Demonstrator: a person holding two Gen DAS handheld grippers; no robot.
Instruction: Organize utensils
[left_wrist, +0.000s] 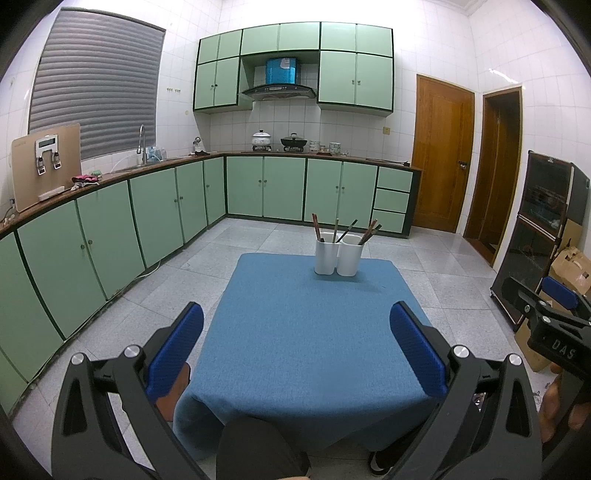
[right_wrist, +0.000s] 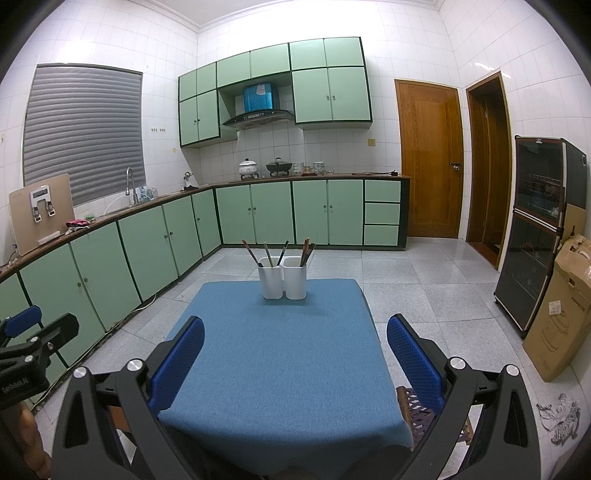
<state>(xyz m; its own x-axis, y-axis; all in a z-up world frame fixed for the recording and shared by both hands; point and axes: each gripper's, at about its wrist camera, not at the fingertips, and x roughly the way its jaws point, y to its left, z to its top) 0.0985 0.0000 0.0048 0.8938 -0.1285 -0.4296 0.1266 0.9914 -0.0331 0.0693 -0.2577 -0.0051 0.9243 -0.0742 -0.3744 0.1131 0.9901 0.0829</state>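
Observation:
Two white utensil cups (left_wrist: 338, 256) (right_wrist: 282, 282) stand side by side at the far end of the blue-clothed table (left_wrist: 314, 332) (right_wrist: 280, 350). Several chopsticks (left_wrist: 345, 230) (right_wrist: 280, 253) lean upright in them. My left gripper (left_wrist: 295, 339) hovers open over the table's near end, its blue pads wide apart with nothing between them. My right gripper (right_wrist: 295, 345) is likewise open and empty at the near end. Each gripper shows at the edge of the other's view: the right gripper (left_wrist: 550, 314) and the left gripper (right_wrist: 26, 332).
Green kitchen cabinets (left_wrist: 110, 229) run along the left and back walls, with a sink and stove pots on the counter. A dark glass cabinet (right_wrist: 535, 236) and cardboard boxes (right_wrist: 561, 310) stand at the right. A person's knees (left_wrist: 258, 446) show under the table's near edge.

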